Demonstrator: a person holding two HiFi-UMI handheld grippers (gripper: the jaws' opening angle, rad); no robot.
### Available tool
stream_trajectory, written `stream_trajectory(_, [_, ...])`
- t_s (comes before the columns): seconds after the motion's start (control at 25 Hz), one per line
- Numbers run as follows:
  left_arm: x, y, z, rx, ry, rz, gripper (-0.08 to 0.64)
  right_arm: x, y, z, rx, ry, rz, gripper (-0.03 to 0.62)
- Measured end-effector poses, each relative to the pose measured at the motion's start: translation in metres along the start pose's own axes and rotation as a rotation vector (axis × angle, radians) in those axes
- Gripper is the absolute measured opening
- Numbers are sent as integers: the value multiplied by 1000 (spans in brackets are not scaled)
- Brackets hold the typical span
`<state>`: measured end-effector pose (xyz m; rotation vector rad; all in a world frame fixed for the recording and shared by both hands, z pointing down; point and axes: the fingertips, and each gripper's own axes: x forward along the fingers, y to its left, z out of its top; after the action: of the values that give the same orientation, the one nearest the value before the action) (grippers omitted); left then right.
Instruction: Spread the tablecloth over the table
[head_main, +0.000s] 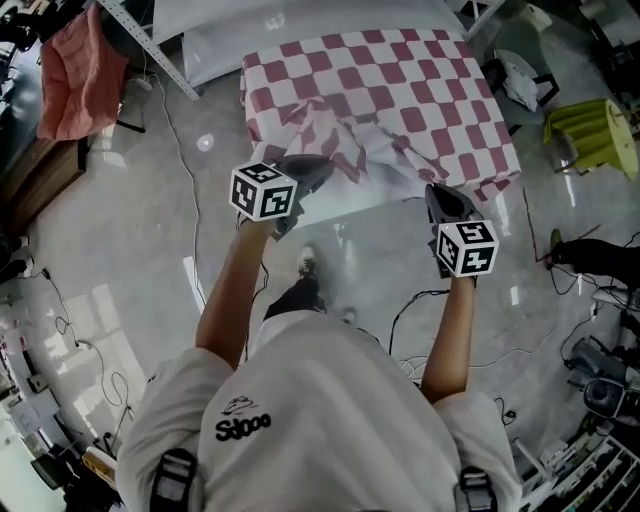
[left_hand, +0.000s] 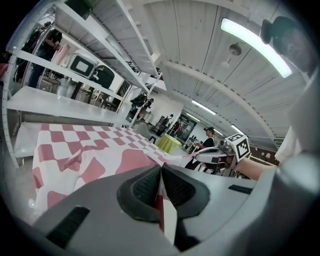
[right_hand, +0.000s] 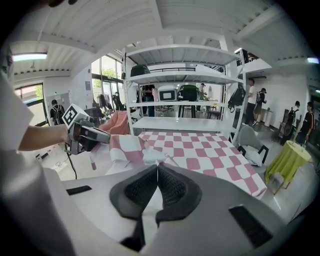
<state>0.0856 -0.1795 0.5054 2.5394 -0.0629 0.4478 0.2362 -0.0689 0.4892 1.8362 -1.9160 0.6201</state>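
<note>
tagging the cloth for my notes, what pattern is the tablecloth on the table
Pinkish-red and white checks on the tablecloth; it shows best in the head view.

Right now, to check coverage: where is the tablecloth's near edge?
Head view: tablecloth edge raised over the table's bare near part, pinched between left gripper and right gripper.

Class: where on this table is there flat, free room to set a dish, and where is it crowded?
Free: the flat far half of the tablecloth, along its far and right edges. Crowded: the bunched near edge between the left tongs and right tongs.
</note>
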Motion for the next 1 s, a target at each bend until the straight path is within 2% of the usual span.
stream_trajectory(0.2, [-17, -37, -24, -18, -45, 68, 35, -47, 12, -14, -31, -35, 43, 23])
stream_trajectory(0.52, [-56, -95, -83, -31, -82, 173, 35, -112, 41, -53, -66, -75, 91, 23])
stream_trajectory(0.8, [-89, -131, -133, -93, -111, 272, 35, -152, 68, -92, -46, -67, 115, 23])
stream_trajectory(1.0, [-108, -153, -170, -124, -92, 311, 35, -167, 94, -123, -57, -31, 139, 23])
